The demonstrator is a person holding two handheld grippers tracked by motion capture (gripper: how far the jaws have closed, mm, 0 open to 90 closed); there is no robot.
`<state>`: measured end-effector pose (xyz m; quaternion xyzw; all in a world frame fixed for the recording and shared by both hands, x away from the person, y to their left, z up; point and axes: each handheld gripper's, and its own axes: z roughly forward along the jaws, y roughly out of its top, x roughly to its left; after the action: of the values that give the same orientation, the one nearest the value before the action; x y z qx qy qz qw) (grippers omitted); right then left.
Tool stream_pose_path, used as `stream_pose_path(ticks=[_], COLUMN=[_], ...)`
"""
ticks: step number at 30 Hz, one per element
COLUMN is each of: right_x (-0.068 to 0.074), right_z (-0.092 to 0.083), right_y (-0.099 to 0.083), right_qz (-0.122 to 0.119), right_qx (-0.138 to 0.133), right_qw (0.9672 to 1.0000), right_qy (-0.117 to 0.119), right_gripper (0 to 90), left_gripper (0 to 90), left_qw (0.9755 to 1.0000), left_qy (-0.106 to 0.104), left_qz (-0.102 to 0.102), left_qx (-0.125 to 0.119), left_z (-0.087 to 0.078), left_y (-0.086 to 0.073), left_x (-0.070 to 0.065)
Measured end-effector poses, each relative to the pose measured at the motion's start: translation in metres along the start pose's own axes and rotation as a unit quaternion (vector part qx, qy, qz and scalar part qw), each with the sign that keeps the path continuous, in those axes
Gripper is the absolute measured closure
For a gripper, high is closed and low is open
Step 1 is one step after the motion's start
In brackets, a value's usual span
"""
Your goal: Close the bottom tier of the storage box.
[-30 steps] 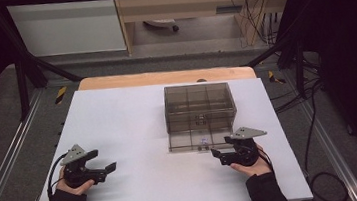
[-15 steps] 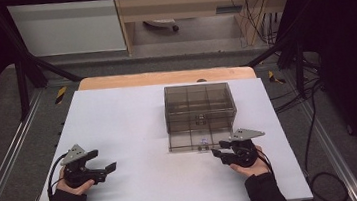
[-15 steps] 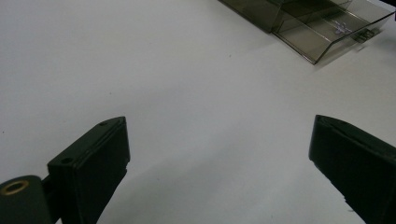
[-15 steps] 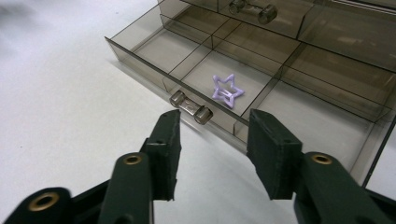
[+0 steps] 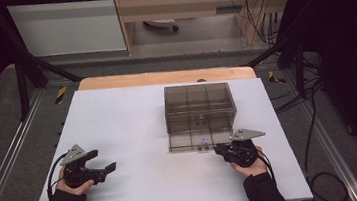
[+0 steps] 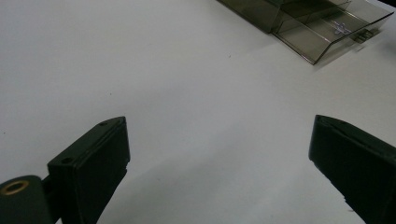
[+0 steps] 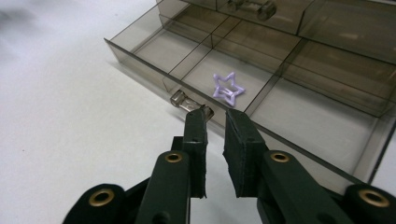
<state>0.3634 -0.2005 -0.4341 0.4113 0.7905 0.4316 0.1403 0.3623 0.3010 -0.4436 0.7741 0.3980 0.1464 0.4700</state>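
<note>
The pulled-out bottom drawer (image 7: pixel 261 88) of a smoky clear drawer cabinet (image 5: pixel 198 107) is the thing in hand. It juts toward the person from the cabinet's foot, a little right of the middle of the white table (image 5: pixel 133 120), and is split into compartments. A small lilac star-shaped clip (image 7: pixel 227 88) lies in the middle front compartment. On the drawer's front wall sits a short clear handle (image 7: pixel 190 103), its long axis running along that wall.

The right gripper (image 7: pixel 215 120) is directly at this handle. Its jaws have just been closing and now stand narrow, with only a slim gap between them. The left pad's tip meets the near end of the handle, while most of the handle lies off to that pad's outer side, not between the pads, so I judge nothing is gripped yet. In the high view the same right gripper (image 5: pixel 220 150) rests on the table just in front of the drawer's right part.

The left gripper (image 6: pixel 219 154) has its jaws spread wide over bare table, with the drawer well apart from it, so the right hand is clearly the nearer. Whether the drawer is pushed or pulled next, the move depends on the pads squarely meeting the handle or front wall, straight ahead of them.
</note>
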Motion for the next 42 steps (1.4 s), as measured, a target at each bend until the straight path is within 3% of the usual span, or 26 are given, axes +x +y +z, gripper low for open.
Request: stream_pose_path(ticks=[11,42], right_x=[0.004,0.01], right_z=[0.008,0.029], right_y=[-0.003,-0.004], right_qz=[-0.005,-0.015], right_qx=[0.01,0.012], right_qw=[0.9999,0.9994], right_qy=[-0.001,-0.03], right_gripper=[90.0,90.0], left_gripper=[4.6,4.6], left_qw=[1.0,1.0], left_qy=[0.0,0.0], left_qz=[0.0,0.001], left_qx=[0.0,0.001], left_z=[0.0,0.001], left_y=[0.0,0.0], left_x=[0.0,-0.001])
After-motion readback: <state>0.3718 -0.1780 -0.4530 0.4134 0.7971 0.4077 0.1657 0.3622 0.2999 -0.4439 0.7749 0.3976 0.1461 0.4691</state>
